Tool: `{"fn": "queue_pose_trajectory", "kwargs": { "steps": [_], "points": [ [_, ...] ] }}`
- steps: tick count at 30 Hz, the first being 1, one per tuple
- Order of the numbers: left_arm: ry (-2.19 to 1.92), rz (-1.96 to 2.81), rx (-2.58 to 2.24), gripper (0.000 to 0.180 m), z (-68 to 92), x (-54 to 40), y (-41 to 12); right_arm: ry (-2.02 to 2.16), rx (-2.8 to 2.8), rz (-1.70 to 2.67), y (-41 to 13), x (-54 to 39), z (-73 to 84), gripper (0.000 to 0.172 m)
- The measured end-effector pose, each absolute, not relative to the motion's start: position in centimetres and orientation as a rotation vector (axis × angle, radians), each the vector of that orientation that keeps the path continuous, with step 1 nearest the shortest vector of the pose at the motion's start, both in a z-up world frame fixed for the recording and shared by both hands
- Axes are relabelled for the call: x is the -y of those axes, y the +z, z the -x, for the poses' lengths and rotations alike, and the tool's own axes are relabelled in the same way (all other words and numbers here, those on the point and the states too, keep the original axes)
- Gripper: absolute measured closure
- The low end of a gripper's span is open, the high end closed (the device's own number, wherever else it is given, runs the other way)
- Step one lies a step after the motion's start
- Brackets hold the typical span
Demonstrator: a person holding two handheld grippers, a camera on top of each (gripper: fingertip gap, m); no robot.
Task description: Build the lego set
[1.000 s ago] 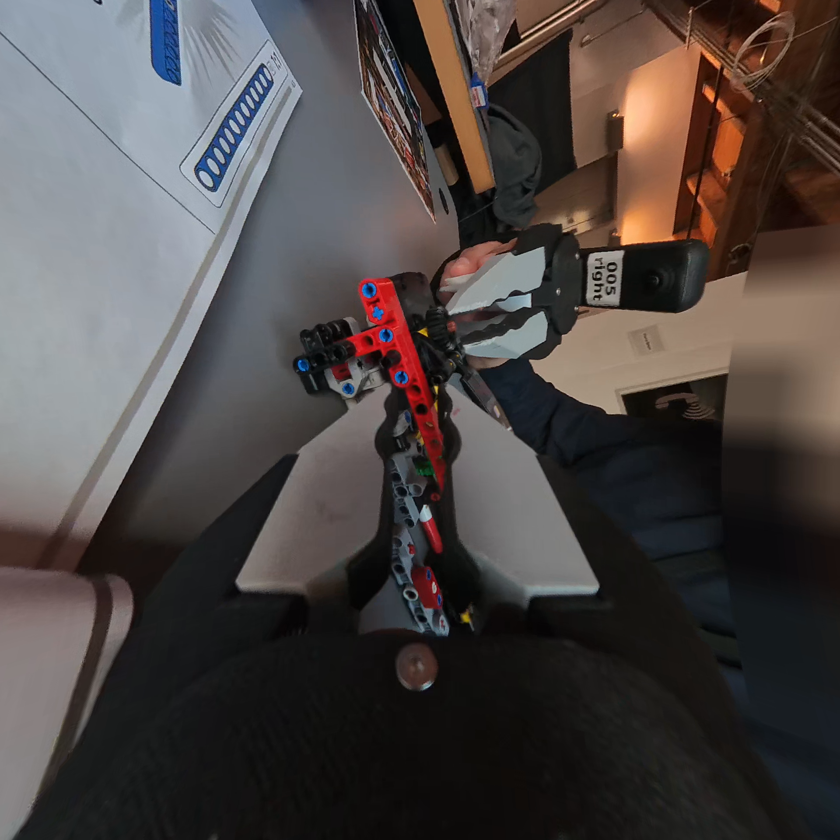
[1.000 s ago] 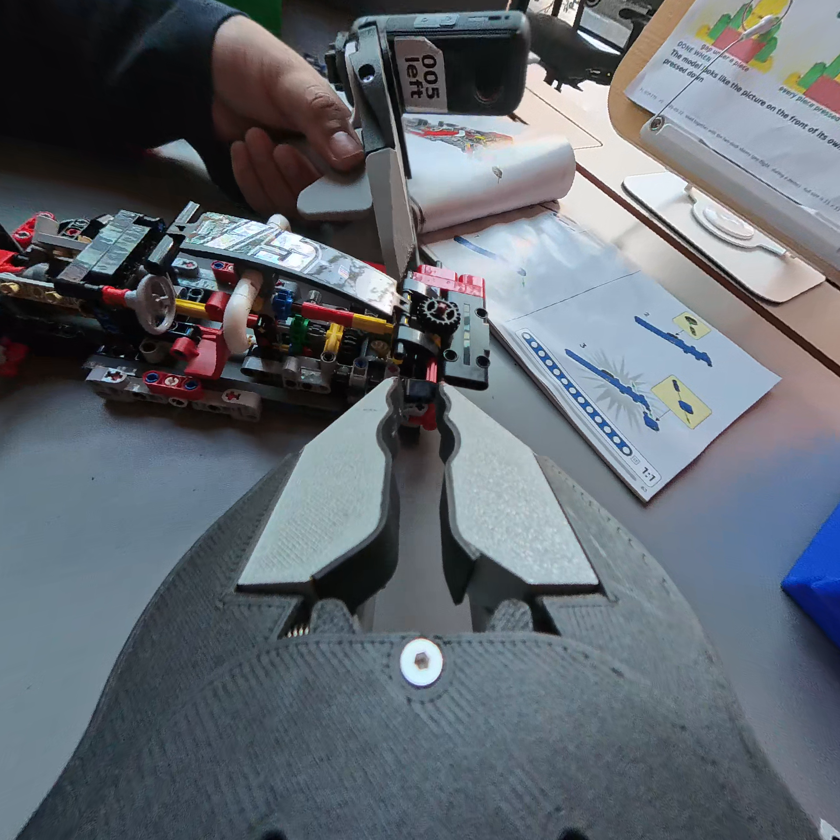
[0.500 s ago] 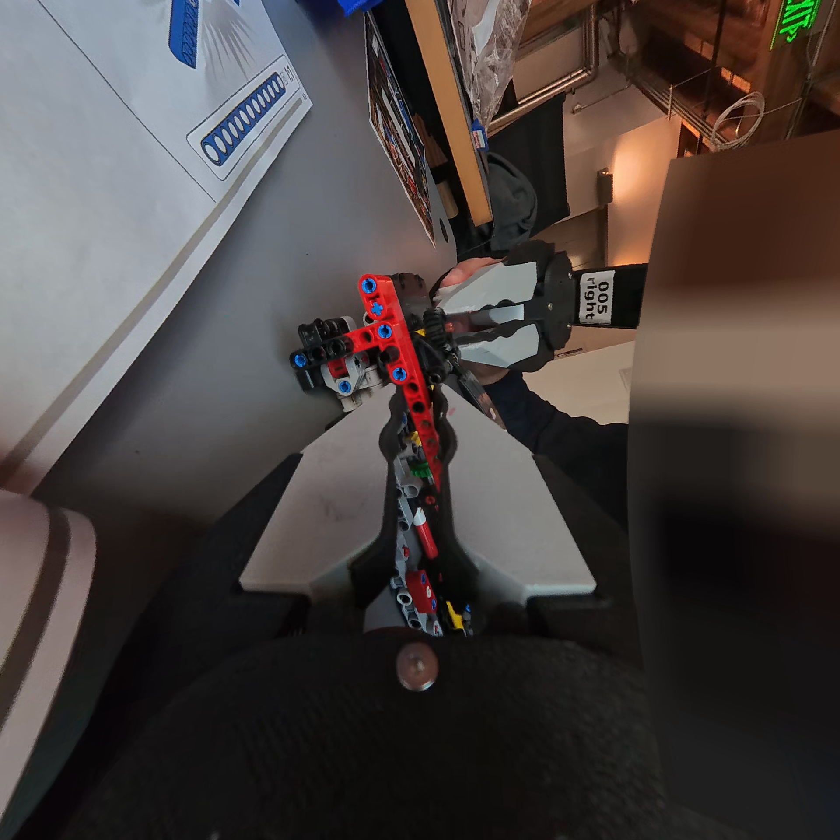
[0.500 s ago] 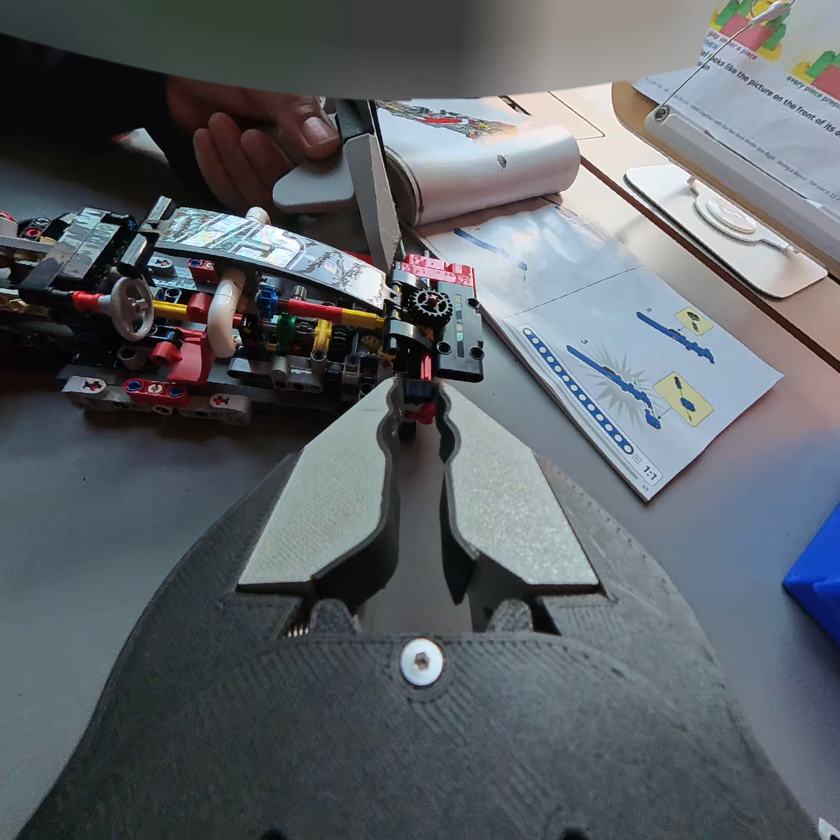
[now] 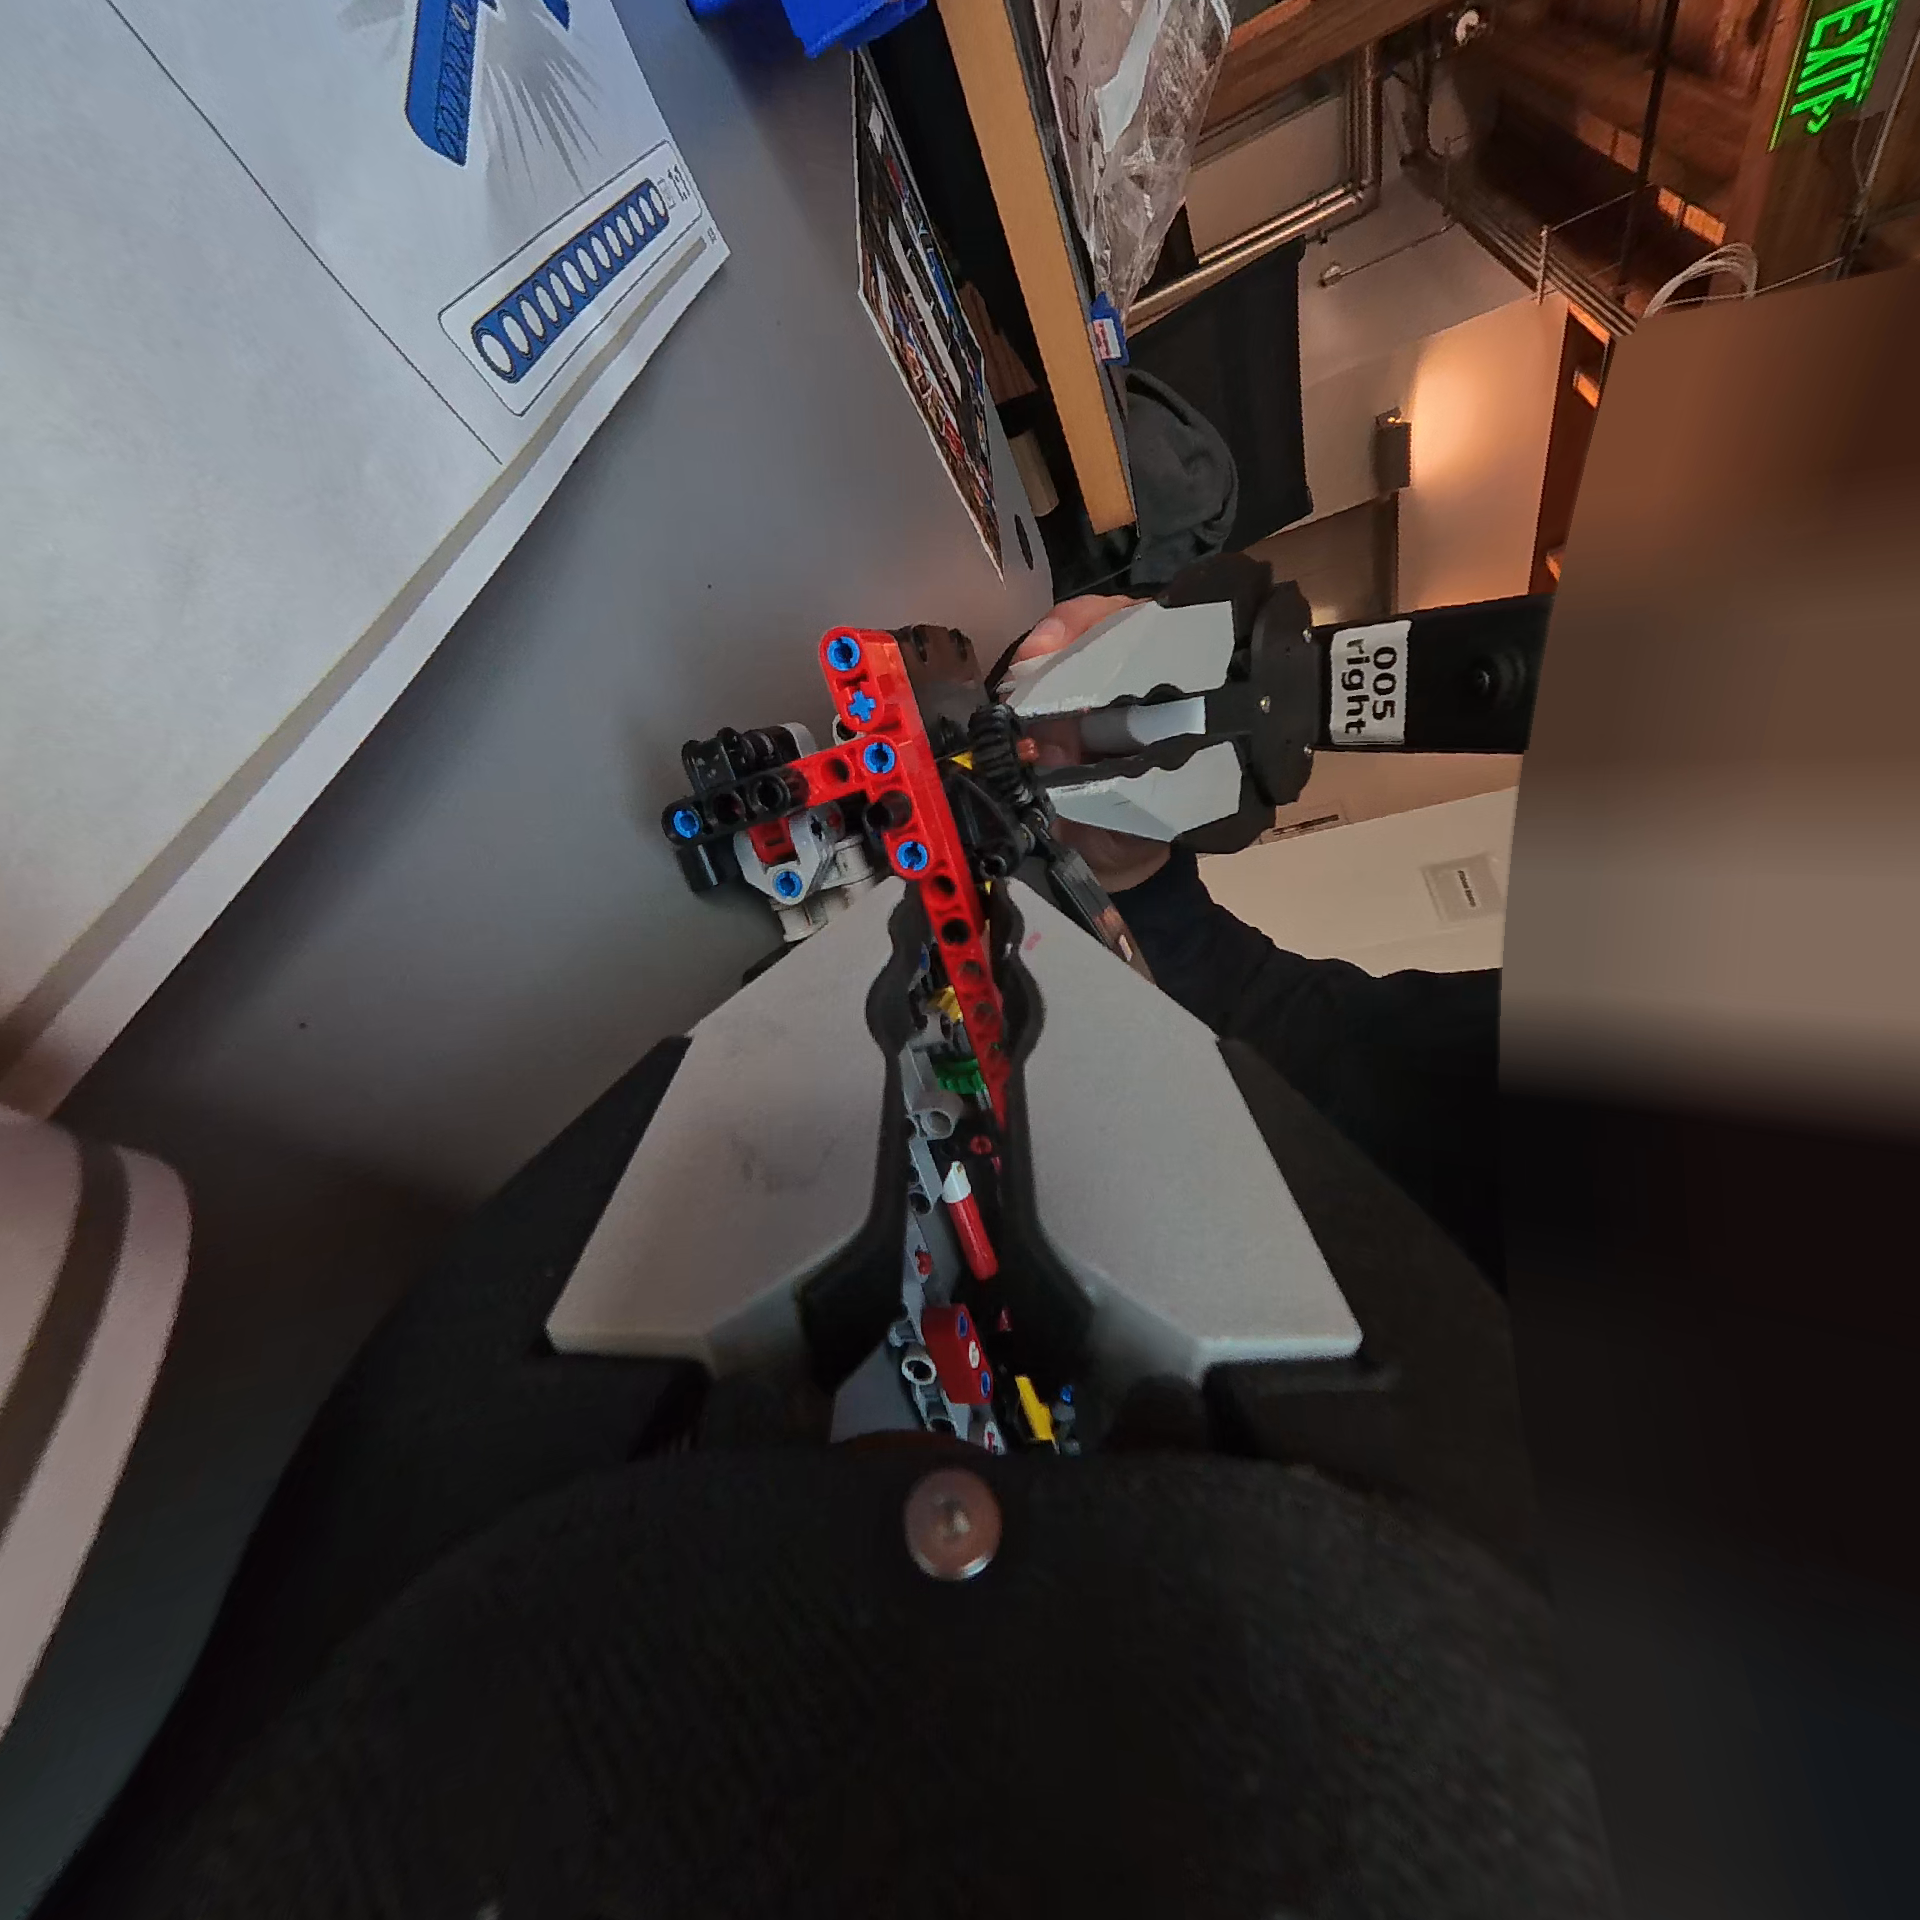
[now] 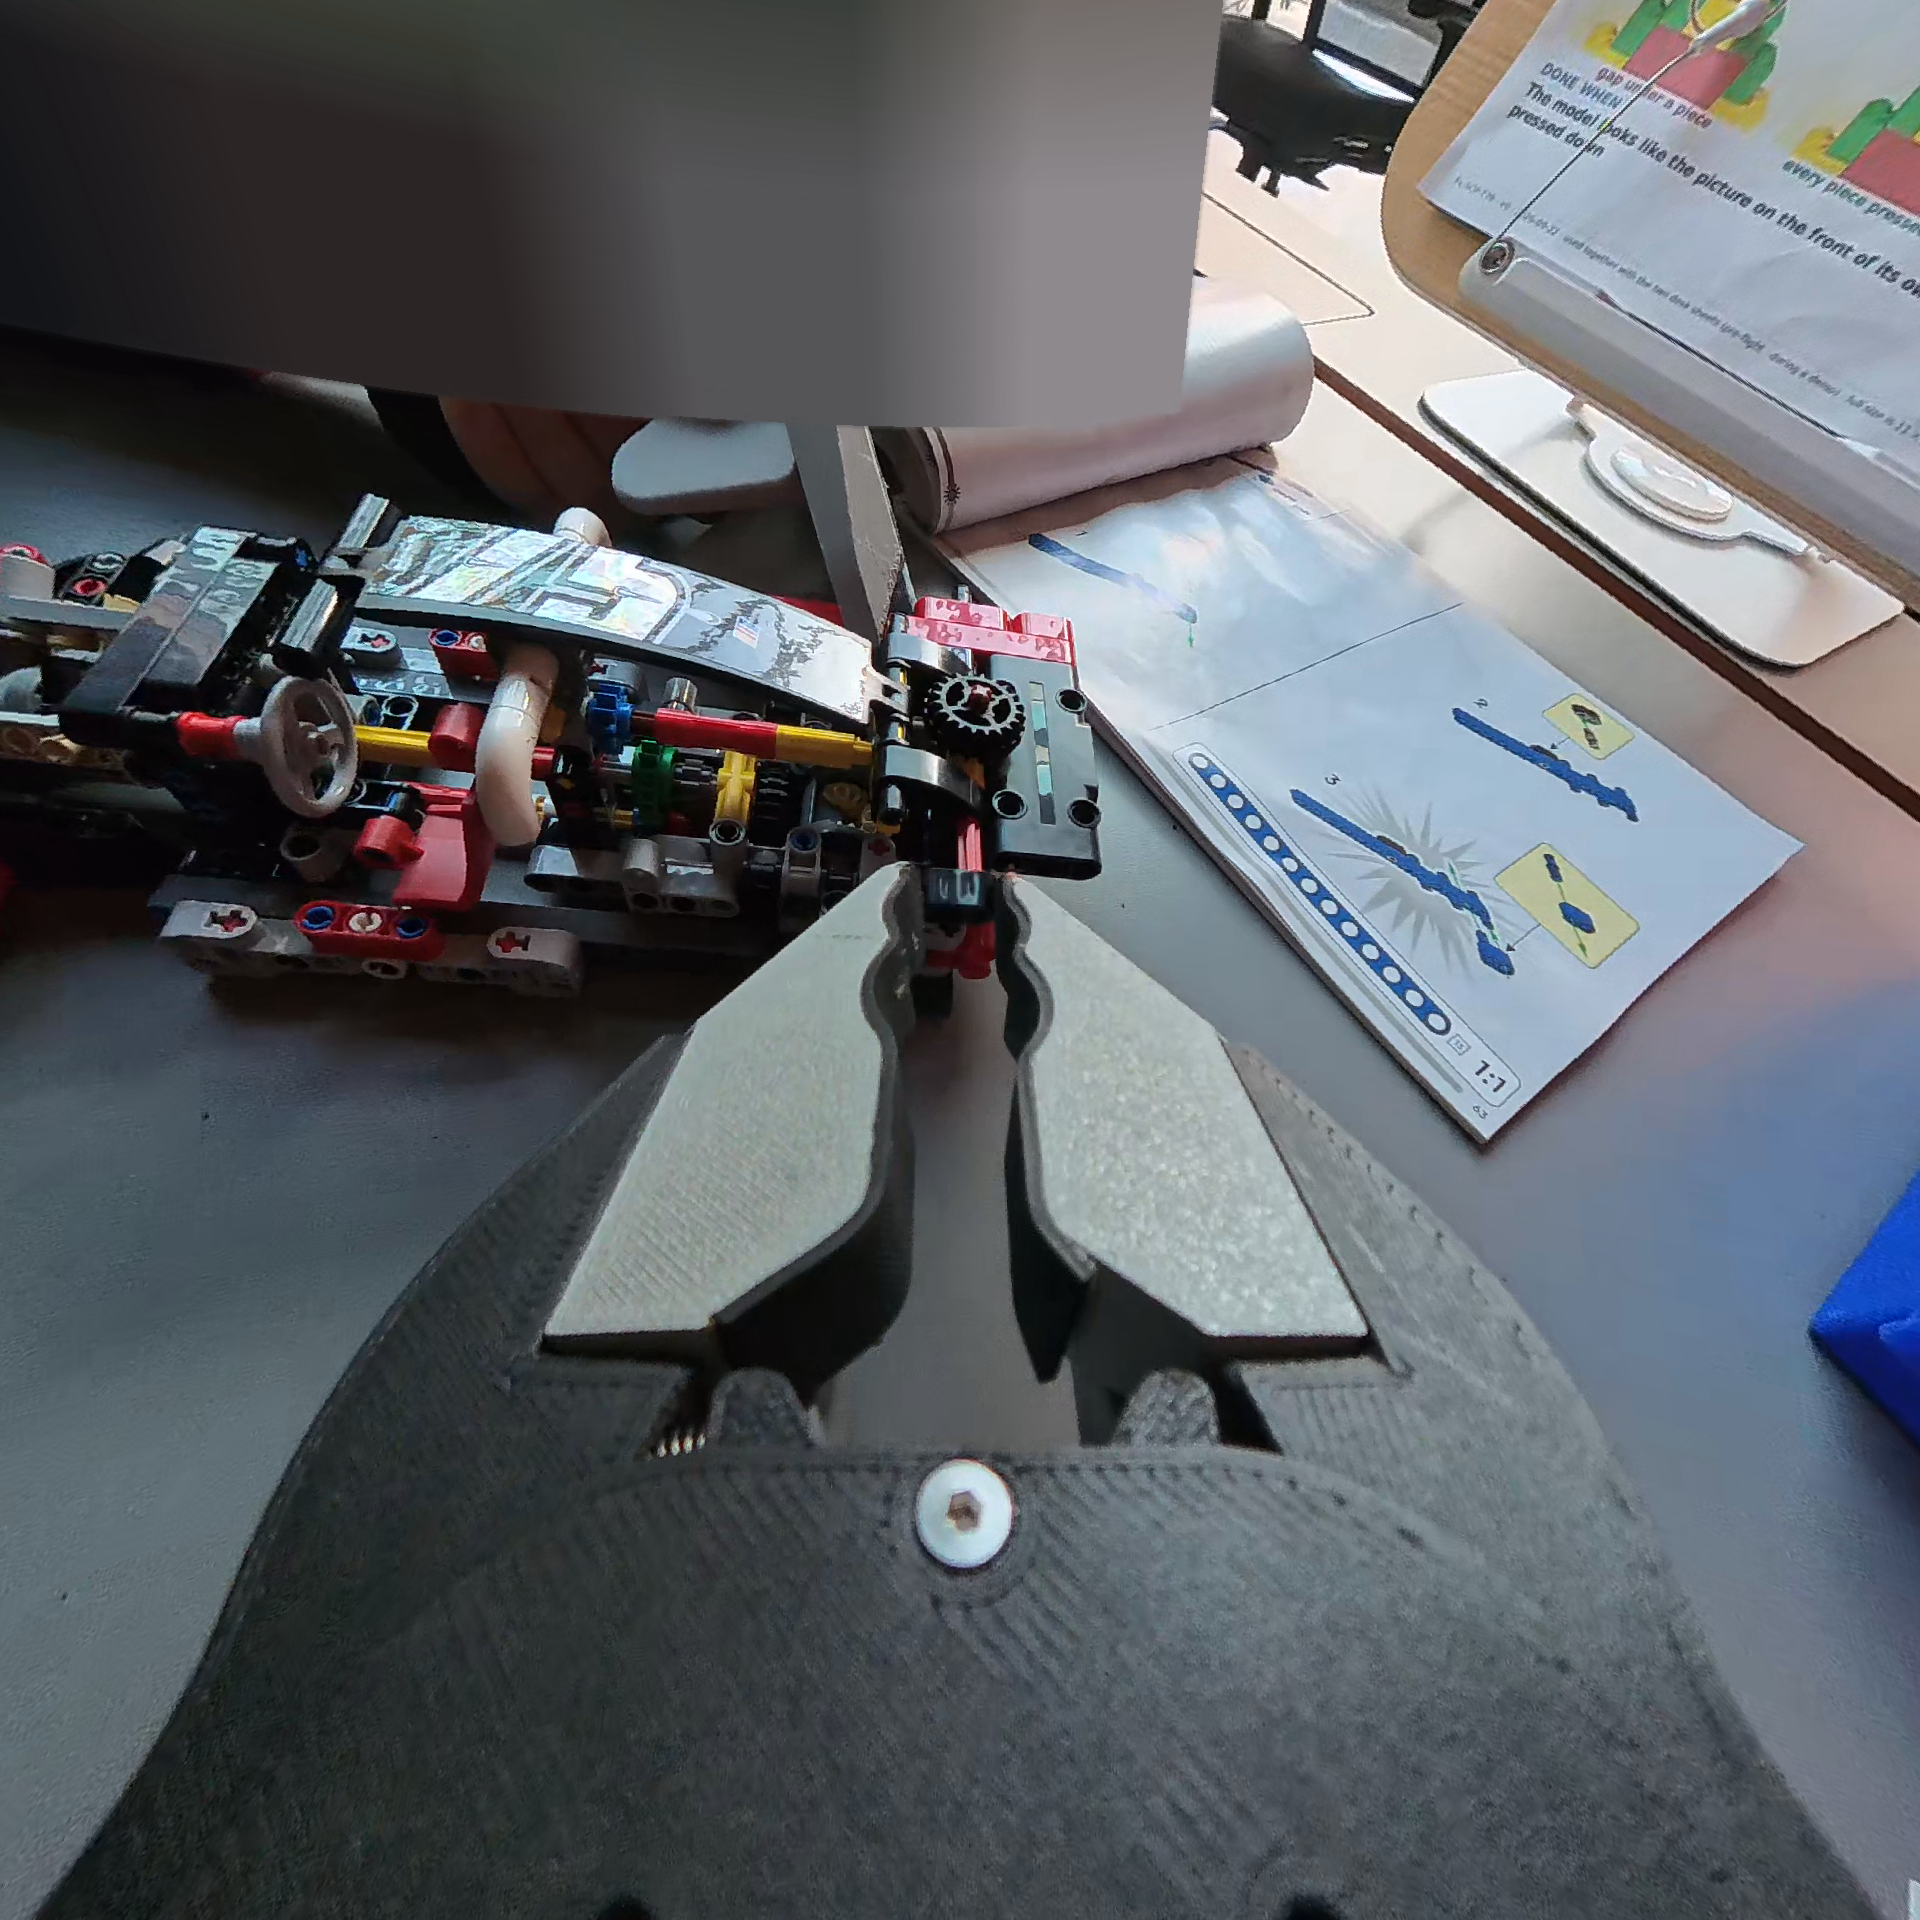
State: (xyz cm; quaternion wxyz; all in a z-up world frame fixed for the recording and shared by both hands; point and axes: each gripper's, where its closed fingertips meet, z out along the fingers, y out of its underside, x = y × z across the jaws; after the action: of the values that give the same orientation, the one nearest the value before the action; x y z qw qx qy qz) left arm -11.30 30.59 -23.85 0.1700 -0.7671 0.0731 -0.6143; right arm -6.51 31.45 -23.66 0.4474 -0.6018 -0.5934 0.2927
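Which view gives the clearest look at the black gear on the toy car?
The right wrist view: the black gear faces the camera, teeth visible, on the toy car. The left wrist view shows it only edge-on, behind the red beam.

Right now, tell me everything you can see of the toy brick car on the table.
The toy brick car is a partly built, long, low plastic model lying on the dark grey table. A curved black panel with shiny stickers arches over yellow and red axles, a green gear, a white curved tube and a grey steering wheel. A black gear sits at its near end. The left claw grips its long red holed beam; the right claw clamps a small black-and-red part at that end.
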Motion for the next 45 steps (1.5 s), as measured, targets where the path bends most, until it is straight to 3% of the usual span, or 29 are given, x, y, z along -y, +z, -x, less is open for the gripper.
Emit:
{"fn": "queue_pose_trajectory", "kwargs": {
  "steps": [25,28,34,35,45],
  "points": [
    [-1.77,2.173,-0.182,0.17,11.5,-31.4,-23.8,0.756,1.513,1.458,-23.6,-32.2,7.0,0.161],
    [-1.826,2.142,-0.167,0.156,11.5,-31.4,-23.2,0.743,1.519,1.447,-23.5,-32.3,7.1,0.161],
    [-1.775,2.161,-0.155,0.151,12.4,-31.6,-23.2,0.73,1.532,1.436,-23.6,-32.4,7.2,0.161],
    [-1.777,2.161,-0.144,0.152,12.8,-31.7,-23.1,0.724,1.533,1.436,-23.7,-32.5,7.2,0.172],
    [-1.485,2.245,-0.239,0.154,15.3,-32.7,-23.1,0.683,1.471,1.426,-22.8,-33.7,5.2,0.172]
  ]
}}
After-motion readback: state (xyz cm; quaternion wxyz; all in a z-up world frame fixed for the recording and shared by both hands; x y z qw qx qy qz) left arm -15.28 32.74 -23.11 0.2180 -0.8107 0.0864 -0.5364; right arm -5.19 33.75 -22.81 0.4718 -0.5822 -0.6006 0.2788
